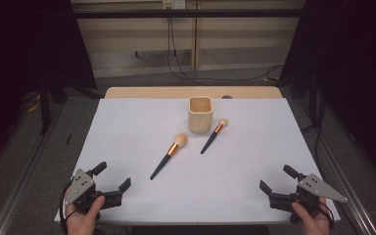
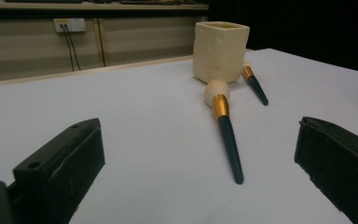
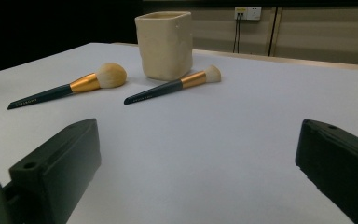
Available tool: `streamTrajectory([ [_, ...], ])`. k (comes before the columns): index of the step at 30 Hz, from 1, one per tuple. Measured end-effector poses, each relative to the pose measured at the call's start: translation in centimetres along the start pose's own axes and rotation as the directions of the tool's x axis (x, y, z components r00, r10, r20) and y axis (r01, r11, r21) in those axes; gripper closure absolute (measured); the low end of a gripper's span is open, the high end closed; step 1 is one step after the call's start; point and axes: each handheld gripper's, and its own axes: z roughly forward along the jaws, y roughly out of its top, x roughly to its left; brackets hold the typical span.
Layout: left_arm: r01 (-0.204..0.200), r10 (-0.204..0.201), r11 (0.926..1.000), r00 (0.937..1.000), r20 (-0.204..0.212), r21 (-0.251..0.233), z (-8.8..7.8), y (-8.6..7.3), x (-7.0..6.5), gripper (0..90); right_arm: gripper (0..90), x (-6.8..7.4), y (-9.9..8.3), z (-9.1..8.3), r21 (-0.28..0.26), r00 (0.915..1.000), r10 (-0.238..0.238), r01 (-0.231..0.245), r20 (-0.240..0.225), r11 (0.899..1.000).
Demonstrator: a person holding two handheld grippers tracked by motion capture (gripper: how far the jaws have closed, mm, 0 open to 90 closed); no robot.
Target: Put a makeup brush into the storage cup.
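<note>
Matt black plastic is seen on the left gripper (image 1: 112,177) jaws. Ahead of them: large dark-handled brush (image 2: 224,127), glossy handle, shiny gold metal ferrule, soft cream bristles. Beyond it, cream square cup (image 2: 220,51), matt, slightly dimpled. White table sheet (image 2: 149,121), smooth, matt.

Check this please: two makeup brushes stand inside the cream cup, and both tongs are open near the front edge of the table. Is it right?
Not quite. The two brushes, the big brush and the small brush, lie flat on the table beside the cream cup, as the high view shows. Both the left tongs and the right tongs are indeed open.
</note>
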Motion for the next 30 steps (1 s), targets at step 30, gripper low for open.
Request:
streamTrajectory([
  [30, -0.034, 0.033, 0.9992, 0.9975, 0.063, 0.020, 2.1, 2.2, -1.4, 2.1, 0.0, 0.4, -0.1, 0.6, 0.010, 0.9999, -0.010, 0.010, -0.006, 1.000],
])
